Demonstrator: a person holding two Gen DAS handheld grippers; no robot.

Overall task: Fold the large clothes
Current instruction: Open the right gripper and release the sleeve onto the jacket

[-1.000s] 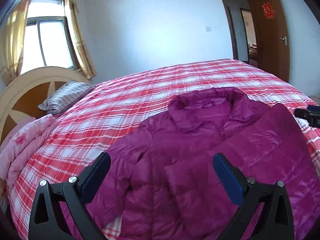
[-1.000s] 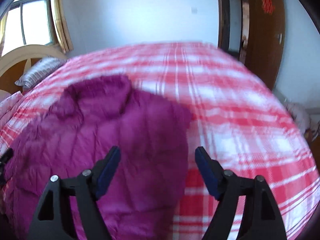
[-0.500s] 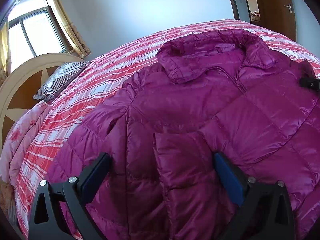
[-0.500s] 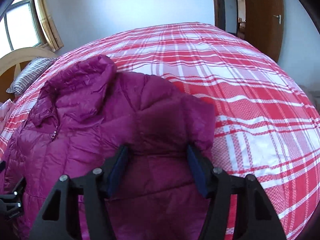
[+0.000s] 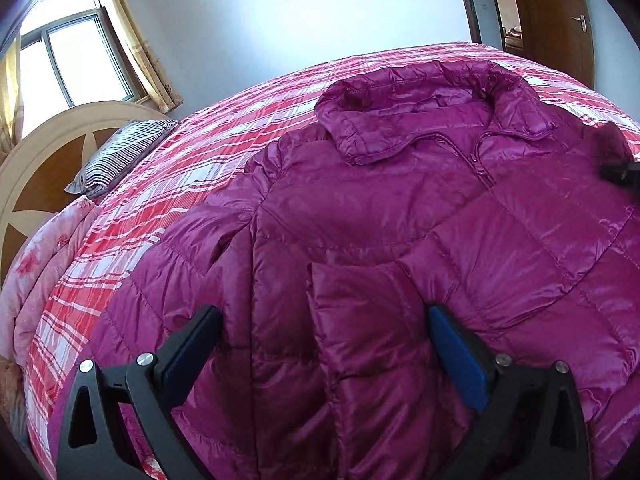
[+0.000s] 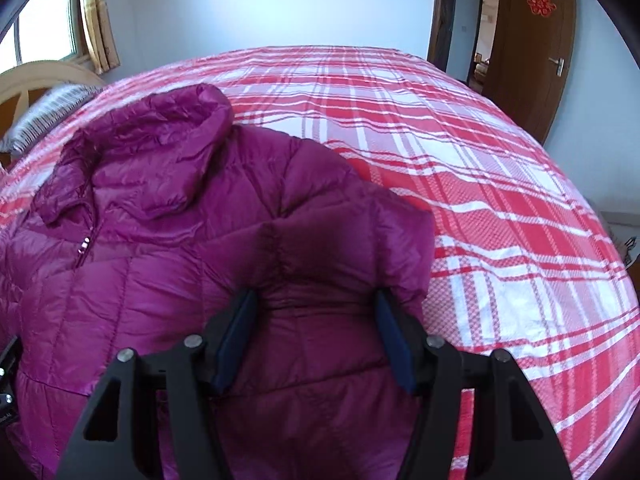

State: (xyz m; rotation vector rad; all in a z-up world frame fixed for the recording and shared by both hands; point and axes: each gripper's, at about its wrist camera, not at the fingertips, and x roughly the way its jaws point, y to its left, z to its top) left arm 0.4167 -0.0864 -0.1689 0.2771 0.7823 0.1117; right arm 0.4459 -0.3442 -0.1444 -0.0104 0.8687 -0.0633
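A magenta puffer jacket (image 5: pixel 380 208) lies front-up on the red plaid bed, collar toward the far side, one sleeve cuff (image 5: pixel 356 300) folded across its chest. My left gripper (image 5: pixel 320 344) is open, its jaws wide apart over that cuff and the jacket's left side. In the right wrist view the jacket (image 6: pixel 160 240) fills the left half. My right gripper (image 6: pixel 314 320) is open with its jaws straddling the puffy right shoulder and sleeve (image 6: pixel 340 248). The right gripper's tip shows at the left wrist view's right edge (image 5: pixel 622 174).
The red-and-white plaid bedspread (image 6: pixel 460 160) stretches right of the jacket. A striped pillow (image 5: pixel 120 156) and a pink quilt (image 5: pixel 44 264) lie by the round headboard (image 5: pixel 44 168). A window with curtains stands at left, a brown door (image 6: pixel 532 52) at far right.
Both grippers came down close over the jacket. The right gripper's jaws narrowed around the right sleeve. The left jaws stayed wide open.
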